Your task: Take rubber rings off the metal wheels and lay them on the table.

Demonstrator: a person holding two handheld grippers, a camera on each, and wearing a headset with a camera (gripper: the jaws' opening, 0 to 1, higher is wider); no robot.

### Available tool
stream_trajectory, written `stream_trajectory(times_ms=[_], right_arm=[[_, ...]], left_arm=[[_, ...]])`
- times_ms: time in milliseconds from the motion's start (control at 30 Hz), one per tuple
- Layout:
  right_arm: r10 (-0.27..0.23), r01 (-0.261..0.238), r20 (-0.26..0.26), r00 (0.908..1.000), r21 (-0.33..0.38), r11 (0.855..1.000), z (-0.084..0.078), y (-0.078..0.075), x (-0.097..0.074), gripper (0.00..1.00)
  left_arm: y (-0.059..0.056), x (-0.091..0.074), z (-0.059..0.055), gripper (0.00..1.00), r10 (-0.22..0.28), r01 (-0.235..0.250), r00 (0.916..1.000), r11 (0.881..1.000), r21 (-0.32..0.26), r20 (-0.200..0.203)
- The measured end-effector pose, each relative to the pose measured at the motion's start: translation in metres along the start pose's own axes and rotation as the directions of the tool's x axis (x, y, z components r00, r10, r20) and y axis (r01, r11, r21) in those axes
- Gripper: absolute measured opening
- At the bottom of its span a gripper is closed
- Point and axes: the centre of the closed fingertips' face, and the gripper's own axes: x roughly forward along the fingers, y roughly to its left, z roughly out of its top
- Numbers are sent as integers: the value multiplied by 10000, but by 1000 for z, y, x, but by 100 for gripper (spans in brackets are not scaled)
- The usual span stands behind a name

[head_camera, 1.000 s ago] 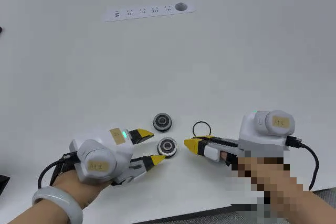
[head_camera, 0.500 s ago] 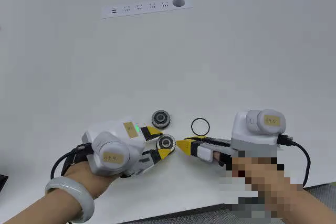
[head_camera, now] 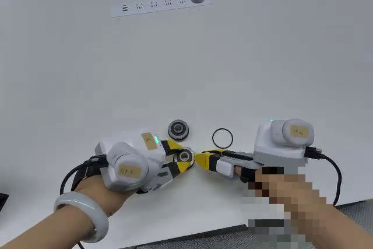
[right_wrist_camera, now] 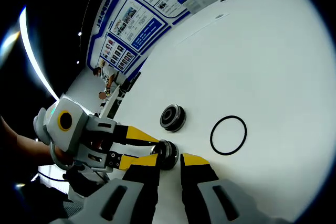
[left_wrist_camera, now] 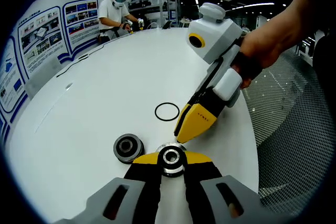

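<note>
left gripper [head_camera: 179,157] clamped on one metal wheel [head_camera: 185,156], yellow tips either side of its rim, close to the front edge of the table [head_camera: 262,62]. right gripper [head_camera: 202,160] with jaws drawn together, tip touching that wheel's right side (whether it has caught the rubber, cannot tell). second wheel [head_camera: 178,129] just behind, apart from both grippers. loose rubber ring [head_camera: 213,139] flat on the table beside the right gripper's jaws, not touching them. wide bare surface beyond, up to the power strip [head_camera: 160,4] at the far side. a second ago: left jaws apart around the wheel, right tip short of it; now closed on it and meeting.
</note>
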Motion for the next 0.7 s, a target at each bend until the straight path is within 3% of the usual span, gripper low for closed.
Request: stream_trajectory(times_ms=[700], right_arm=[[508, -505, 4, 9987, 1194, 9916, -4, 2, 14, 18]], left_arm=[[1, 0, -1, 14, 119, -118, 9999, 9999, -55, 95]])
